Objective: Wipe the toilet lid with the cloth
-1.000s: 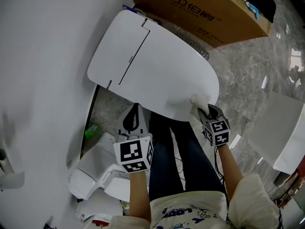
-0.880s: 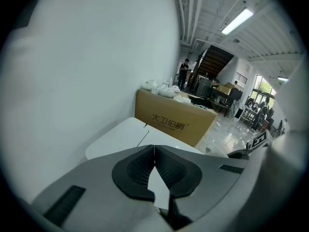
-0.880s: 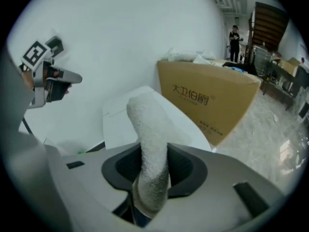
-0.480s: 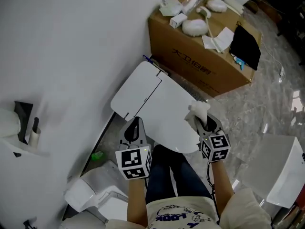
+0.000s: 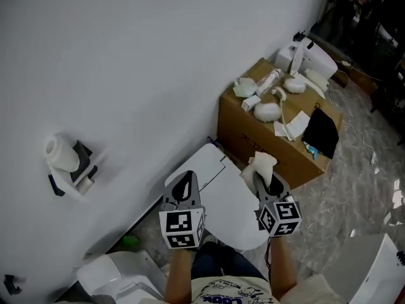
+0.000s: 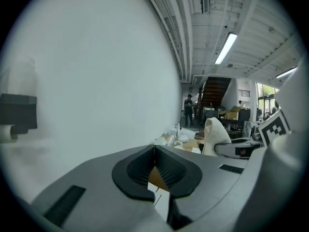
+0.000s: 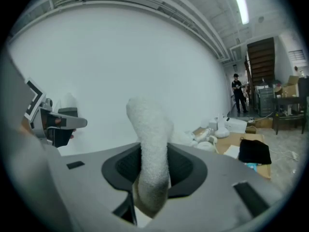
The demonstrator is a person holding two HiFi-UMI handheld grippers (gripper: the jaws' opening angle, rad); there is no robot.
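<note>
The white toilet lid [image 5: 218, 198] lies closed below both grippers in the head view, its back end toward the white wall. My right gripper [image 5: 262, 177] is shut on a white cloth [image 5: 261, 165] that sticks up past the fingertips, and it is raised above the lid's right side. In the right gripper view the cloth [image 7: 150, 149] stands pinched upright between the jaws of the right gripper [image 7: 152, 170]. My left gripper [image 5: 185, 185] hovers over the lid's left part, shut with nothing in it. In the left gripper view the jaws of the left gripper [image 6: 155, 166] meet, and the cloth [image 6: 215, 135] shows at right.
A brown cardboard box [image 5: 262, 132] with white parts and a black pouch [image 5: 321, 132] on top stands right behind the toilet. A toilet-roll holder [image 5: 66, 163] hangs on the wall at left. White ceramic pieces [image 5: 114, 274] lie at lower left, a white panel [image 5: 373, 271] at lower right.
The head camera has tilted up and away, so the lid looks smaller and lower. Both grippers have lifted off the lid; the cloth left the lid's front edge, still held by the right gripper.
</note>
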